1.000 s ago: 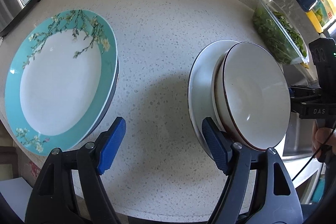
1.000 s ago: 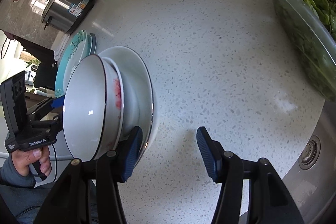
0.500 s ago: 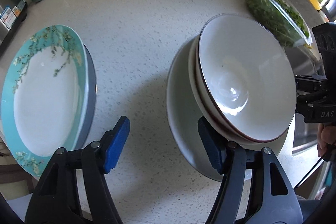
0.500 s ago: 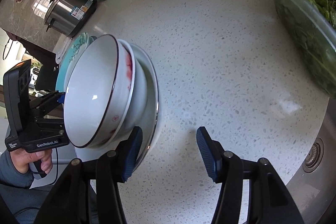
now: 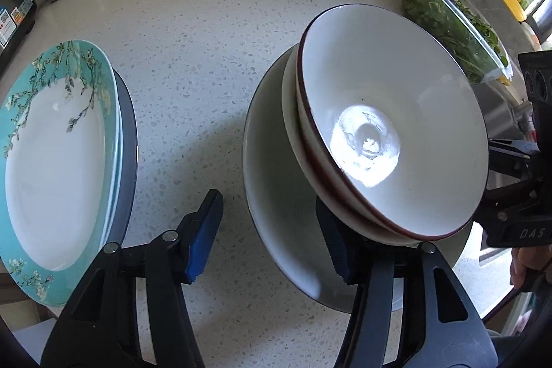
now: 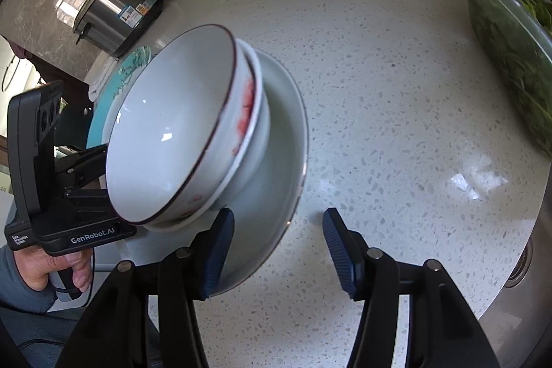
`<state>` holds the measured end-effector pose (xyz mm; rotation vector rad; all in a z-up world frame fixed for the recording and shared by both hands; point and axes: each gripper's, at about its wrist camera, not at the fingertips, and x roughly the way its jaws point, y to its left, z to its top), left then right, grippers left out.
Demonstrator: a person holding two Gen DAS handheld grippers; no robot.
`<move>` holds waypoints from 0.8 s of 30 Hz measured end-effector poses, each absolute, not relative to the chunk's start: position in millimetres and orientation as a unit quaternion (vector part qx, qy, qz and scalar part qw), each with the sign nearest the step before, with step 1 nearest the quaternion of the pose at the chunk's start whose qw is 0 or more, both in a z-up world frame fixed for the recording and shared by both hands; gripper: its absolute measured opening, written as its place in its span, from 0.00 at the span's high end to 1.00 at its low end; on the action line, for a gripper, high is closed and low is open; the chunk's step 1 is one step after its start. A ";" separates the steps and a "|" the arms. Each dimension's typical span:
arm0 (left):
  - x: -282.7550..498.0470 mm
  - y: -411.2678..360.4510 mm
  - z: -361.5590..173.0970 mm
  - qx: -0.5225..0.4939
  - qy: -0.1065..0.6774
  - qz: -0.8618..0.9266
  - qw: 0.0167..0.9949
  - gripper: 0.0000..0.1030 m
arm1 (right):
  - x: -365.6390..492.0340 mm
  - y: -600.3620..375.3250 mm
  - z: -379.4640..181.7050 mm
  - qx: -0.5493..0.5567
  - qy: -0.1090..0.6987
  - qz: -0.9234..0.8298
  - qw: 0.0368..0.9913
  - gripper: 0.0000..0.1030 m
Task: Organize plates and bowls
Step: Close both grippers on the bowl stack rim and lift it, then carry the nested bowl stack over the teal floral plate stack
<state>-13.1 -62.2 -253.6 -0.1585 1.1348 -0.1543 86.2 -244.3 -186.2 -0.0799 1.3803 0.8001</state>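
Progress: partial. Two bowls (image 5: 390, 126) sit nested on a white plate (image 5: 276, 195) near the desk (image 5: 207, 40) front edge; teal plates (image 5: 58, 157) are stacked separately toward the left edge, so merging the plates likely remains. Left hand-held gripper (image 5: 269, 230) is closing around the white plate's rim, pads not yet pressing. Right hand-held gripper (image 6: 276, 250) is spread, straddling the opposite rim. Desk middle and back are open; greens container (image 6: 510, 33) and sink (image 6: 517, 264) crowd the right edge.
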 end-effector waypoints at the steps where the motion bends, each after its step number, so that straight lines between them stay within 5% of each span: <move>1: -12.4 -61.5 -253.3 -0.075 0.535 -0.072 0.839 0.48 | 85.5 -241.5 -185.9 -0.042 0.617 0.357 0.700 0.44; 8: -13.7 -57.5 -252.0 -0.073 0.521 -0.073 0.847 0.50 | 86.1 -238.2 -186.2 -0.042 0.617 0.356 0.701 0.44; 14: -12.8 -61.7 -252.1 -0.075 0.523 -0.077 0.846 0.72 | 91.7 -234.4 -186.1 -0.033 0.630 0.344 0.696 0.44; 18: -10.0 -68.6 -251.1 -0.073 0.517 -0.081 0.849 0.81 | 92.9 -232.4 -185.9 -0.024 0.628 0.338 0.701 0.67; 24: -7.1 -69.6 -251.2 -0.082 0.516 -0.085 0.849 0.82 | 101.4 -239.3 -190.2 0.023 0.637 0.316 0.702 0.75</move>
